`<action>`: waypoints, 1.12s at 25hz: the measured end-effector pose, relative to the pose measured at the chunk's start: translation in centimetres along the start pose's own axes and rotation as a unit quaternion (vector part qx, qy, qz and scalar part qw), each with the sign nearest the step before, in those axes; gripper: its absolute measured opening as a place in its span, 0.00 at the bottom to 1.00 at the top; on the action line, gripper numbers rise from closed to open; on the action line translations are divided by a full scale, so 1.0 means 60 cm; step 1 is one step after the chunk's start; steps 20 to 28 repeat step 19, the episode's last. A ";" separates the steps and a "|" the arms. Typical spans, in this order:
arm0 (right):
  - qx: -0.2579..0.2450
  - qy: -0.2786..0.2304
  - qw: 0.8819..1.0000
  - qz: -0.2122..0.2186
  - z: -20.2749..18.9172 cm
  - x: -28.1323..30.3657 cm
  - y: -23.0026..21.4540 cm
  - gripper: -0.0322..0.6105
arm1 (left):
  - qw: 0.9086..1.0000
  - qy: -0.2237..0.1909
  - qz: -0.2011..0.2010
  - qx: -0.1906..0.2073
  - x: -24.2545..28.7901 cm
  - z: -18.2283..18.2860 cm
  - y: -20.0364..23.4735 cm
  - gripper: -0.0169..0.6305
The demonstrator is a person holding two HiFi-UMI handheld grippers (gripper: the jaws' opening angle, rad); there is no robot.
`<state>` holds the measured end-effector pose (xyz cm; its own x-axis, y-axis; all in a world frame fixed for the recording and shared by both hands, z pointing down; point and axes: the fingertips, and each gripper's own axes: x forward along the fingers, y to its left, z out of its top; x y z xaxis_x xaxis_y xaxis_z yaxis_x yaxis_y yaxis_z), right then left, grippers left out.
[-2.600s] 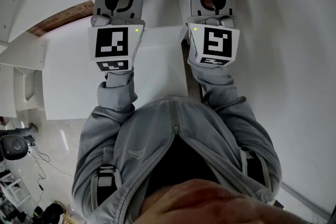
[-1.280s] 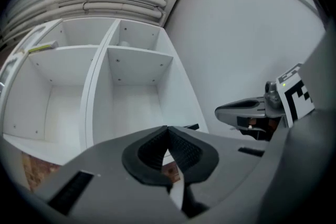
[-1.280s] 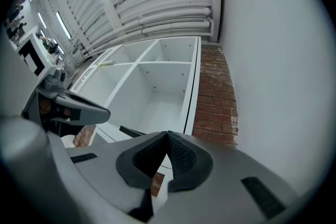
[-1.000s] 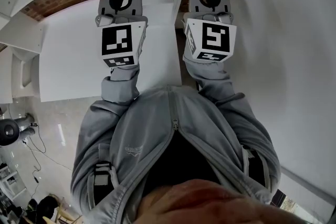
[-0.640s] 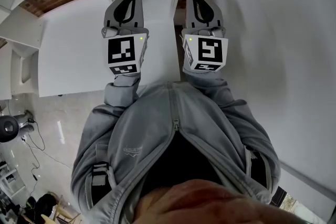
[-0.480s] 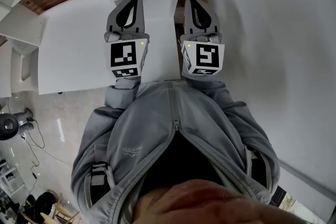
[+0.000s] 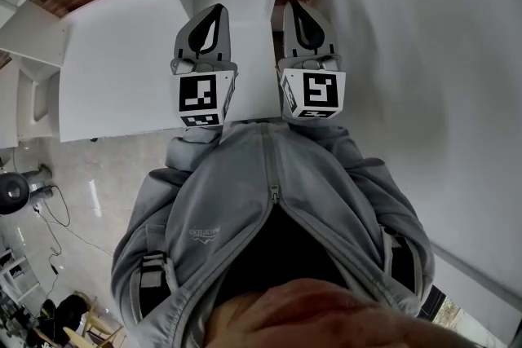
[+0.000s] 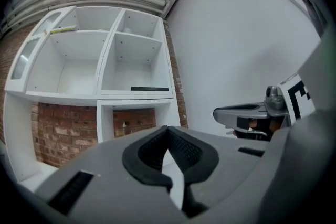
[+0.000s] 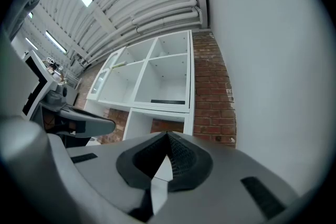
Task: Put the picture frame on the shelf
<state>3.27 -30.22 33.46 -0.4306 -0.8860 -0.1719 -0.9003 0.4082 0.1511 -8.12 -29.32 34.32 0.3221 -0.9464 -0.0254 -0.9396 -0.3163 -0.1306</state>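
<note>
A thin dark picture frame lies flat in the lower right compartment of the white shelf unit; the right gripper view shows the same picture frame in the shelf unit. The head view does not show it. My left gripper and right gripper are side by side close to my chest, well back from the shelf. Both are shut with nothing between the pads. The left gripper and the right gripper have their tips meeting.
A white tabletop lies under the grippers. A brick wall stands behind the shelf and a plain white wall runs along the right. A pale stick rests in an upper compartment. Cables and gear lie on the floor.
Both grippers have drawn back from the shelf toward my body, staying shut. The dark frame seen at the top of the head view earlier is no longer in that view.
</note>
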 end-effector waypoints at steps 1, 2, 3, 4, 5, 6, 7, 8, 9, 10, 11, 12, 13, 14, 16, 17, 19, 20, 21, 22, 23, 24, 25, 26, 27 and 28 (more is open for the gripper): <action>0.001 0.001 1.000 0.001 0.000 -0.002 0.001 0.09 | 1.000 0.000 -0.001 -0.001 -0.002 0.000 -0.002 0.04; 0.001 0.002 1.000 0.002 0.000 -0.002 0.002 0.09 | 1.000 -0.001 -0.001 -0.002 -0.003 0.000 -0.003 0.04; 0.000 0.002 1.000 0.003 0.000 -0.002 0.003 0.09 | 1.000 -0.001 -0.001 -0.003 -0.004 0.000 -0.003 0.04; 0.000 0.002 1.000 0.004 0.000 -0.001 0.004 0.09 | 1.000 -0.002 -0.001 -0.003 -0.004 0.000 -0.002 0.04; 0.000 0.002 1.000 0.006 0.000 -0.001 0.004 0.09 | 1.000 -0.003 0.000 -0.004 -0.004 0.000 -0.002 0.04; 0.000 0.001 1.000 0.007 -0.001 -0.001 0.004 0.09 | 1.000 -0.004 0.000 -0.003 -0.005 0.000 -0.002 0.04; -0.001 0.001 1.000 0.008 -0.001 -0.002 0.004 0.09 | 1.000 -0.005 0.001 -0.003 -0.005 0.001 -0.003 0.04; -0.001 0.000 1.000 0.010 0.000 -0.003 0.005 0.09 | 1.000 -0.006 0.002 -0.003 -0.006 0.001 -0.003 0.04; -0.002 -0.001 1.000 0.011 0.000 -0.003 0.006 0.09 | 1.000 -0.007 0.002 -0.003 -0.006 0.002 -0.003 0.04; -0.002 -0.002 1.000 0.013 0.000 -0.002 0.008 0.09 | 1.000 -0.007 0.002 -0.003 -0.006 0.002 -0.003 0.04; -0.002 -0.002 1.000 0.014 -0.001 0.000 0.010 0.09 | 1.000 -0.008 0.001 -0.004 -0.006 0.001 -0.001 0.04; -0.003 -0.002 1.000 0.015 -0.001 0.003 0.013 0.09 | 1.000 -0.008 0.000 -0.005 -0.006 0.001 0.001 0.04; -0.004 -0.002 1.000 0.016 0.000 0.006 0.015 0.09 | 1.000 -0.008 0.000 -0.006 -0.005 0.000 0.003 0.04; -0.005 -0.002 1.000 0.017 0.001 0.008 0.016 0.09 | 1.000 -0.008 -0.001 -0.008 -0.005 0.001 0.005 0.04; -0.008 -0.002 1.000 0.018 0.005 0.009 0.015 0.09 | 1.000 -0.008 -0.004 -0.010 -0.006 0.002 0.002 0.04; -0.008 -0.003 1.000 0.018 0.007 0.007 0.014 0.09 | 1.000 -0.009 -0.005 -0.010 -0.007 0.003 0.000 0.04; -0.009 -0.003 1.000 0.017 0.009 0.004 0.012 0.09 | 1.000 -0.009 -0.008 -0.010 -0.008 0.004 -0.006 0.04; -0.009 -0.003 1.000 0.017 0.009 0.004 0.012 0.09 | 1.000 -0.009 -0.008 -0.010 -0.008 0.004 -0.006 0.04; -0.009 -0.003 1.000 0.017 0.009 0.004 0.012 0.09 | 1.000 -0.009 -0.008 -0.010 -0.008 0.004 -0.006 0.04; -0.009 -0.003 1.000 0.017 0.009 0.004 0.012 0.09 | 1.000 -0.009 -0.008 -0.010 -0.008 0.004 -0.006 0.04; -0.009 -0.003 1.000 0.017 0.009 0.004 0.012 0.09 | 1.000 -0.009 -0.008 -0.010 -0.008 0.004 -0.006 0.04; -0.009 -0.003 1.000 0.017 0.009 0.004 0.012 0.09 | 1.000 -0.009 -0.008 -0.010 -0.008 0.004 -0.006 0.04; -0.009 -0.003 1.000 0.017 0.009 0.004 0.012 0.09 | 1.000 -0.009 -0.008 -0.010 -0.008 0.004 -0.006 0.04; -0.009 -0.003 1.000 0.017 0.009 0.004 0.012 0.09 | 1.000 -0.009 -0.008 -0.010 -0.008 0.004 -0.006 0.04; -0.009 -0.003 1.000 0.017 0.009 0.004 0.012 0.09 | 1.000 -0.009 -0.008 -0.010 -0.008 0.004 -0.006 0.04; -0.009 -0.003 1.000 0.017 0.009 0.004 0.012 0.09 | 1.000 -0.009 -0.008 -0.010 -0.008 0.004 -0.006 0.04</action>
